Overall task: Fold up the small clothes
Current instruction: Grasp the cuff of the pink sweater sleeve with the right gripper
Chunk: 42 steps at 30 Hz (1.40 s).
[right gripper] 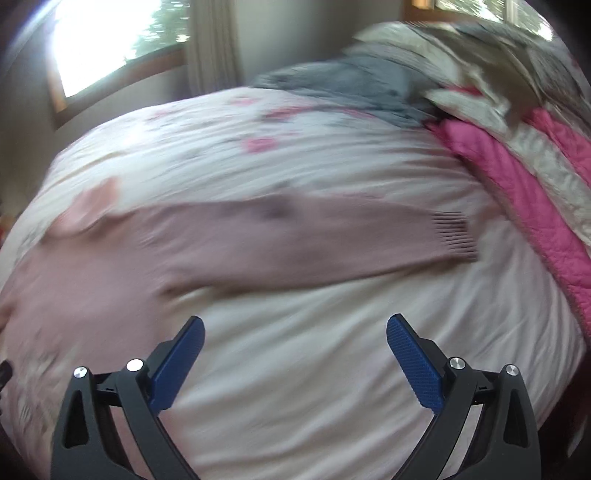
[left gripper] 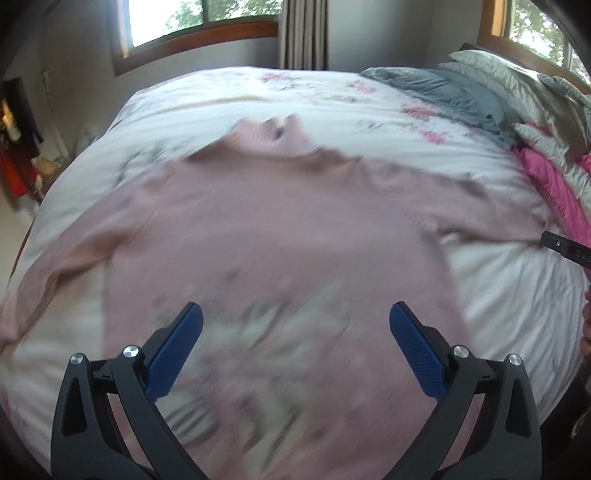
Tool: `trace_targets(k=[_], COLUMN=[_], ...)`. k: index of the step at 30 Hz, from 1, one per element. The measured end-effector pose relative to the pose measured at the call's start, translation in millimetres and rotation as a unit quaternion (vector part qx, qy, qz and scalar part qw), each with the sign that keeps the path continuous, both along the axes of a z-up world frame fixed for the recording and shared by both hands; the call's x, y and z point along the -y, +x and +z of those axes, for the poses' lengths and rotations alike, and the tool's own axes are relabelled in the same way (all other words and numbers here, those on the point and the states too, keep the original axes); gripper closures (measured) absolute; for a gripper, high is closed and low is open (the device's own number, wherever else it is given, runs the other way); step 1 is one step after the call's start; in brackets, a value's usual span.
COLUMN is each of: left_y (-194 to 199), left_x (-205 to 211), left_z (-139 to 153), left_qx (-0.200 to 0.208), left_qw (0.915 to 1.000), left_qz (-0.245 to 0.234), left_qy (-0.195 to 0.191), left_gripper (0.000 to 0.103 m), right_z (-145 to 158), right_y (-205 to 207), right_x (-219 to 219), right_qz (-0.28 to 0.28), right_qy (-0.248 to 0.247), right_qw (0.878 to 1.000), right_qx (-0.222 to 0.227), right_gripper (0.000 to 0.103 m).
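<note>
1. The pink sweater [left gripper: 280, 221] lies flat on the bed [left gripper: 498, 295], sleeves out; through the blur, no fold looks made.
2. Left claw [left gripper: 295, 347] and right claw [right gripper: 295, 358] both gape apart, holding nothing.
3. All folding remains.

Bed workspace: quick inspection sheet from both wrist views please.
Surface: bed with white floral duvet, wrinkled.
Job's things: pink sweater laid flat, sleeves spread; right sleeve cuff lies out on the duvet.
Clutter: grey blanket and pink quilt piled at the headboard end.
Grippers: left gripper open above the sweater's hem; right gripper open over bare duvet.
Cables: nothing seen.
Surroundings: windows, curtain.
</note>
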<state>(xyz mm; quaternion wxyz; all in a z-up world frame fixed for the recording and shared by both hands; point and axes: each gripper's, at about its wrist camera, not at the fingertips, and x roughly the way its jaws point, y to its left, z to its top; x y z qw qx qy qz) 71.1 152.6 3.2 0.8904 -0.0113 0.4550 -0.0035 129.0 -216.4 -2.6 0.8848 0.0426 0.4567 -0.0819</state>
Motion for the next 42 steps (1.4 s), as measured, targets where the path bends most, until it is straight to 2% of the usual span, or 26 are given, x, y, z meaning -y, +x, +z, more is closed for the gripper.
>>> trace_targets(k=[6,9,15,19,21,22,23,24,25,26,29,30,32,37,39,42], left_y=[60.5,84.8,110.9,118.8,124.9,126.7,128.2,128.8,128.7,127.4,124.6,123.6,123.7,124.7,121.8,115.6], left_x=[55.9,75.1,86.3,80.2,73.0,68.2,62.8,59.6,55.6,53.2,46.7,43.1,33.1,9.8,-0.5,-9.1], left_z=[8.3,6.6,-11.7,-24.3,-32.5,-36.0,-40.3,-43.3,-46.1,-47.8,-51.4,-52.1,-53.4,-54.7,-53.1,-49.6], left_qx=[0.025,0.03,0.019,0.02,0.007,0.0,-0.008,-0.011,-0.016,-0.018,-0.019,-0.02,-0.026,-0.04,-0.04,-0.034], left_qw=[0.9995,0.9993,0.9988,0.9992,0.999,0.9987,0.9982,0.9979,0.9976,0.9977,0.9984,0.9983,0.9973,0.9949,0.9939,0.9939], left_qz=[0.001,0.014,0.02,0.031,0.039,0.042,0.045,0.045,0.043,0.04,0.047,0.052,0.065,0.083,0.087,0.093], left_qy=[-0.019,-0.019,-0.041,-0.017,-0.022,-0.03,-0.039,-0.045,-0.052,-0.052,-0.025,-0.02,-0.022,-0.041,-0.054,-0.048], left_gripper=[0.003,0.003,0.003,0.003,0.003,0.003,0.003,0.003,0.003,0.003,0.003,0.003,0.003,0.003,0.003,0.003], right_z=[-20.5,-31.5,-72.9,-93.4,-105.1,-114.2,-117.7,-120.2,-119.6,-118.1,-108.3,-102.6,-93.0,-51.6,-38.1,-27.1], right_y=[59.2,76.0,109.5,116.9,119.3,118.6,116.4,112.4,109.4,107.0,100.0,96.2,92.8,87.5,86.9,91.8], right_x=[115.9,152.6,233.4,259.7,267.8,272.5,273.9,275.1,273.8,271.2,264.2,260.9,256.1,216.4,191.0,151.9], right_qz=[-0.066,-0.085,-0.138,-0.156,-0.161,-0.164,-0.165,-0.172,-0.175,-0.176,-0.171,-0.169,-0.16,-0.099,-0.067,-0.023], right_qy=[0.016,0.015,0.055,0.087,0.113,0.145,0.162,0.172,0.17,0.159,0.139,0.138,0.141,0.15,0.156,0.149], right_qw=[0.997,0.995,0.985,0.979,0.975,0.97,0.967,0.966,0.966,0.968,0.974,0.974,0.976,0.983,0.985,0.988], right_qx=[-0.031,-0.044,-0.089,-0.099,-0.107,-0.107,-0.104,-0.091,-0.083,-0.077,-0.061,-0.05,-0.033,0.026,0.037,0.039], right_gripper=[0.004,0.004,0.004,0.004,0.007,0.021,0.03,0.031,0.039,0.056,0.085,0.09,0.095,0.096,0.096,0.096])
